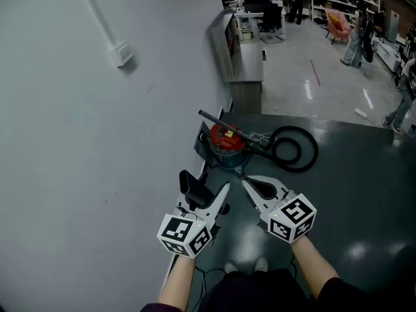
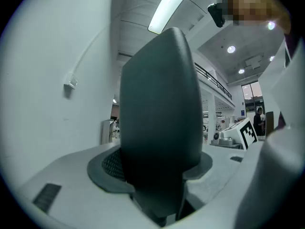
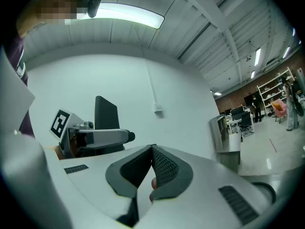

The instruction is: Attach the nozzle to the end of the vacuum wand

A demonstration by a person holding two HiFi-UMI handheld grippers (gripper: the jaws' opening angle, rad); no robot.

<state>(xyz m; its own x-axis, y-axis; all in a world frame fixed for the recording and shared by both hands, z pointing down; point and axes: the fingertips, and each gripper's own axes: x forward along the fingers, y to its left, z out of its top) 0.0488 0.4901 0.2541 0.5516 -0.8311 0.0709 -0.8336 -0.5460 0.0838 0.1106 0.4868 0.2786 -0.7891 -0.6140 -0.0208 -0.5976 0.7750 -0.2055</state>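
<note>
A flat black nozzle (image 1: 193,187) stands upright in my left gripper (image 1: 208,199), whose jaws are shut on its base. It fills the middle of the left gripper view as a tall dark nozzle (image 2: 159,109) seated against the dark pad (image 2: 107,168). My right gripper (image 1: 249,184) is shut and holds nothing, its pads (image 3: 164,168) meeting at the tip. From the right gripper view the nozzle (image 3: 106,112) shows above the left gripper (image 3: 102,138). On the floor ahead sit the red vacuum (image 1: 225,142), its dark wand (image 1: 218,123) and the coiled black hose (image 1: 297,148).
A pale wall (image 1: 84,142) runs along the left, with a conduit box (image 1: 123,54) on it. A grey cabinet (image 1: 244,57) stands behind the vacuum. People stand far off at the right (image 1: 357,41). The person's own shoes (image 1: 244,265) show below the grippers.
</note>
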